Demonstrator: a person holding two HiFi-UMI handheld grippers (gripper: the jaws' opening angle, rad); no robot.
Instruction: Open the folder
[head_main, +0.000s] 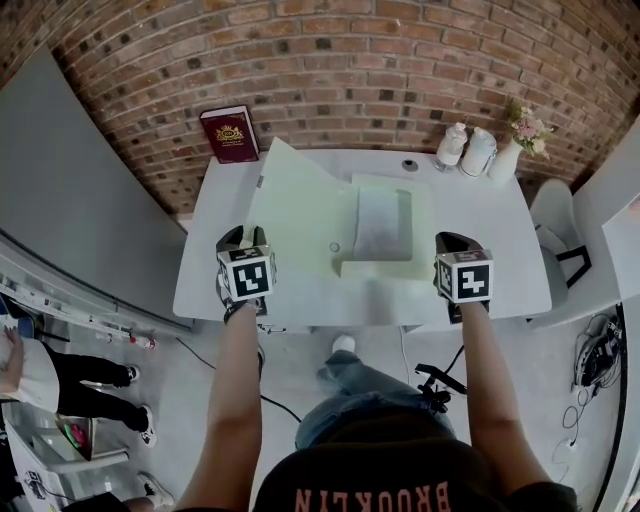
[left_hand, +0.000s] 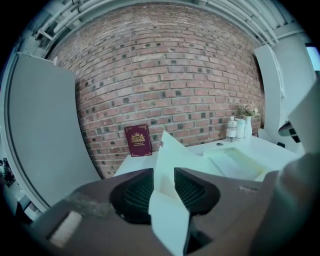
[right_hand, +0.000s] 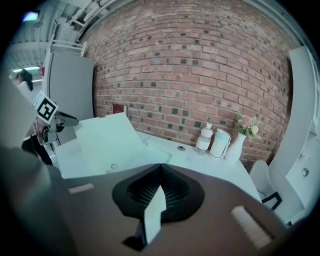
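Folder (head_main: 300, 215): pale green, open on the white table (head_main: 500, 255), between the left hand-held gripper (left_hand: 163, 172) and the right hand-held gripper (right_hand: 160, 167). The cover stands raised on the left gripper's side.

Hidden or unclear:
- The head view shows mostly the marker cubes and backs of both grippers, so the jaws cannot be read there.
- The red book (head_main: 230, 133) stands beyond the left gripper. In the right gripper view only a small part of it clears the raised cover.
- A pale strip sits in the throat behind the right jaws. I cannot tell what it is.

Between views:
- Only the head view shows the grey sheet (head_main: 383, 222) lying in the flat half.
- The right gripper view shows the snap button (right_hand: 114, 166) and, ahead to the right, two bottles (right_hand: 204, 139) and a vase (right_hand: 236, 145).

Grippers:
- Left: jaws partly apart, clamped on the cover's edge. The pale sheet fills the gap between the pads.
- Right: jaw tips together, off the folder.
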